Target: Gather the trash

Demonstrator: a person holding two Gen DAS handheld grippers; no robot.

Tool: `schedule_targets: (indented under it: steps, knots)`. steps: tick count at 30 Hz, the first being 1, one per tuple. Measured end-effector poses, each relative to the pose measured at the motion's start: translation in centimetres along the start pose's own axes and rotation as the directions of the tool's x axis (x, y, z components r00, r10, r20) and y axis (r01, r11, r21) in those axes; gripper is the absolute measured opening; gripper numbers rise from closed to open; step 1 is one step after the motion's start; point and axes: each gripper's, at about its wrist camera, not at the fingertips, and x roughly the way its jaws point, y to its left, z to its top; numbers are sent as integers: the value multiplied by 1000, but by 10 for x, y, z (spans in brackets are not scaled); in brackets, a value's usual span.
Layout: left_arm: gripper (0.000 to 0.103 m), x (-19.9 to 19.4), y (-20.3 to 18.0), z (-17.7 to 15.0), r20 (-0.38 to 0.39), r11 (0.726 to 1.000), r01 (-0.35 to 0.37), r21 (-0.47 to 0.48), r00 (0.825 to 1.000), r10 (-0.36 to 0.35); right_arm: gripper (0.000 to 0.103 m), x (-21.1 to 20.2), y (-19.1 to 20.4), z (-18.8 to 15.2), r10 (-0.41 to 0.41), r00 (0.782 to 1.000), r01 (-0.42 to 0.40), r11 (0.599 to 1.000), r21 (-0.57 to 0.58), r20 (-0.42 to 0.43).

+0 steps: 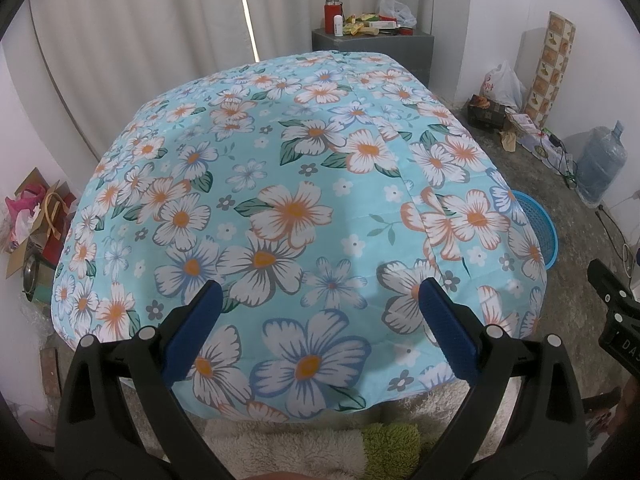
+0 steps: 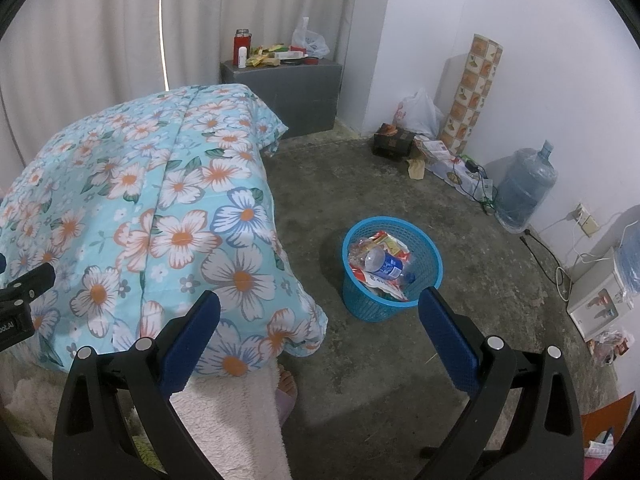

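A blue plastic waste basket (image 2: 390, 304) stands on the concrete floor beside the bed, holding a clear bottle with a blue label (image 2: 382, 262) and several wrappers. Its rim (image 1: 540, 228) peeks out past the bed's right edge in the left wrist view. My right gripper (image 2: 320, 320) is open and holds nothing, hovering near the bed corner with the basket just beyond its right finger. Over the floral quilt (image 1: 288, 216), my left gripper (image 1: 320, 308) is also open with nothing in it. No loose trash shows on the quilt.
A grey cabinet (image 2: 296, 88) with a red flask and clutter stands at the back. Along the right wall sit bags, boxes, a tiled roll (image 2: 474, 92), a water jug (image 2: 524, 188) and cables. A bare foot (image 2: 286, 380) shows below the bed corner. Cardboard clutter (image 1: 36, 220) lies left.
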Motion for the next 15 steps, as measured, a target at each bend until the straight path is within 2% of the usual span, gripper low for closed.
schedule_targets:
  steps: [15]
  knots:
    - [94,0,-1,0,0,1000,-1,0,1000,1,96,0,0,0,-1,1000,1,1000,2,0]
